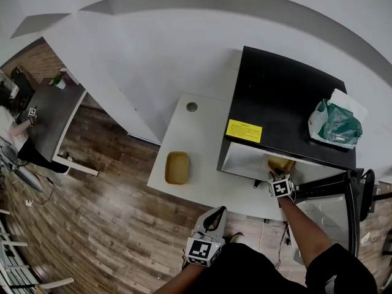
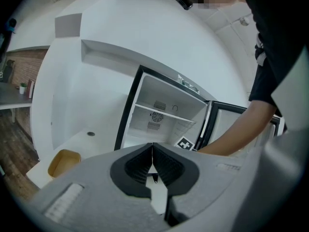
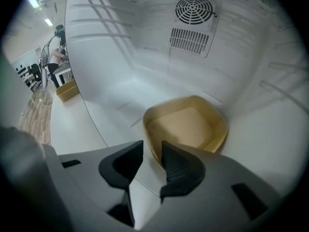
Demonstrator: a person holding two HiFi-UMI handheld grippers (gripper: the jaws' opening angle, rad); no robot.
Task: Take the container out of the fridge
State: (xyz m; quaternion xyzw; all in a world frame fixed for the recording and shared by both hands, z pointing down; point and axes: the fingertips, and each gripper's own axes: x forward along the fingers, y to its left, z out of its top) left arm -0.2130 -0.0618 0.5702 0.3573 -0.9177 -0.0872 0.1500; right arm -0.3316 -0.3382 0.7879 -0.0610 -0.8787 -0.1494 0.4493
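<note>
A tan open container [image 3: 186, 127] sits on the floor of the white fridge interior [image 3: 145, 57]. My right gripper [image 3: 152, 151] reaches into the fridge and is open by a narrow gap. The container's near left rim runs between its jaws, against the right one, with a sliver of floor showing beside the left one. In the head view the right gripper [image 1: 276, 175] is at the mouth of the black fridge [image 1: 288, 97], with the container [image 1: 280, 164] just beyond it. My left gripper [image 1: 215, 214] hangs low near the person's body, shut and empty [image 2: 152, 151].
A second tan container [image 1: 177, 167] lies on the white table [image 1: 202, 127] left of the fridge. A green and white bag [image 1: 335, 124] rests on the fridge top. The fridge door [image 1: 334, 216] stands open at the right. A wire shelf [image 2: 166, 114] crosses the fridge interior.
</note>
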